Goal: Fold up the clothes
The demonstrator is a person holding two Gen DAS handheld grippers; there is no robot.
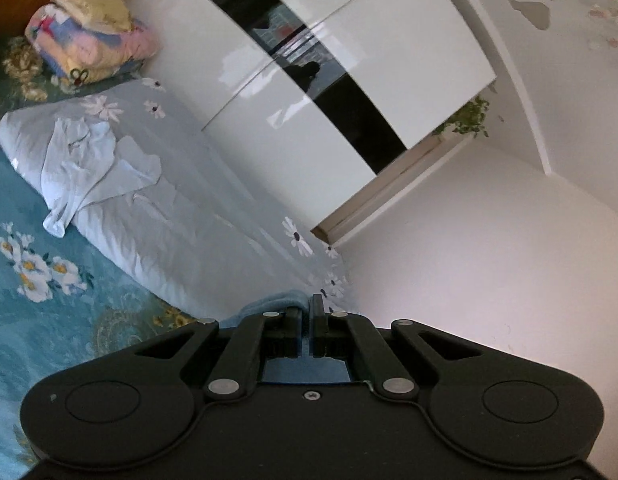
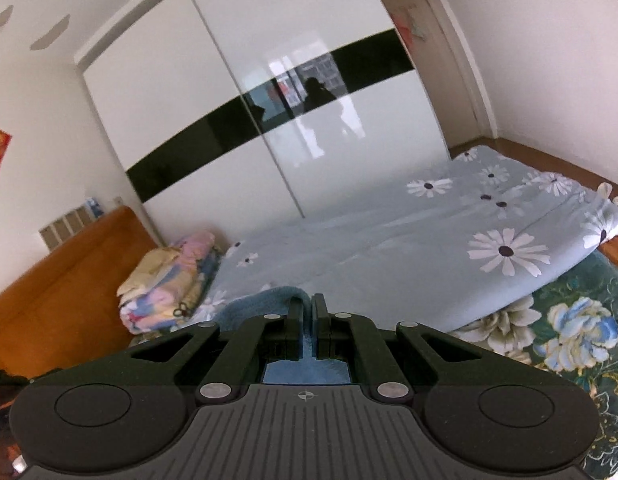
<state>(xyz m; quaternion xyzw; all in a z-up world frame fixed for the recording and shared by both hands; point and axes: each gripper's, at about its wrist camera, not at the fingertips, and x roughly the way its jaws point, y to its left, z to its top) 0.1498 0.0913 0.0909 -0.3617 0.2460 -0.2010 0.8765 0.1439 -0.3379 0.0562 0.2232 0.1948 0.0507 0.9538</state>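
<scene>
Left gripper point(image 1: 306, 312): black, two-fingered; the fingers stand nearly together, clamped on a fold of blue cloth.
Right gripper point(image 2: 307, 312): same build; the fingers are pressed close with blue cloth pinched in the narrow gap between them.
Blue cloth point(image 1: 269, 305): soft, fuzzy-looking fabric. In the left wrist view it bunches just left of the fingertips and shows again in the opening behind the fingers. In the right wrist view point(image 2: 261, 304) it rises in a hump to the left of the fingertips and runs down between the fingers. Both grippers hold it above the bed; its full shape is hidden by the gripper bodies.
Bed cover point(image 1: 33, 332): teal with large white and yellow flowers; it lies under everything else on the bed.
Quilt point(image 2: 429, 248): pale grey-blue with white daisies, spread along the wardrobe side of the bed, just beyond the held cloth.
White garment point(image 1: 89, 160): crumpled, lying on the quilt, well apart from the left gripper, one end hanging over the quilt's edge onto the bed cover.
Folded bedding point(image 2: 169, 284): a multicoloured stack with a cream piece on top, resting at the head of the bed beside the orange headboard point(image 2: 61, 280).
Wardrobe point(image 2: 237, 92): glossy white sliding doors with a black band; a person's dark reflection shows in the band.
</scene>
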